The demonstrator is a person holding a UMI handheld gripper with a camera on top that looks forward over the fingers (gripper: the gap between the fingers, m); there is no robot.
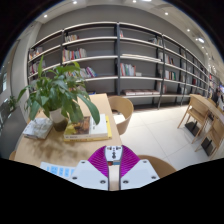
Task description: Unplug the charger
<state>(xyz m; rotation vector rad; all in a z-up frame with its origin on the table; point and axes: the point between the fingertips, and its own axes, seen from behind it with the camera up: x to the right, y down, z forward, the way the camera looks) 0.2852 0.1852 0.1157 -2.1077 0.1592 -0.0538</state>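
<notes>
1. Looking along the gripper (113, 166) in the gripper view, its jaws stand nearly closed on nothing, above the light wooden desk (40, 150).
2. No charger shows; the leafy green potted plant (58, 92) lies ahead-left.

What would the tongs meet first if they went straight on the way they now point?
Probably nothing at first. The tongs look nearly shut and empty, aimed over the table edge toward the chair and shelves beyond. The potted plant sits off to one side. Depth is unclear.
</notes>
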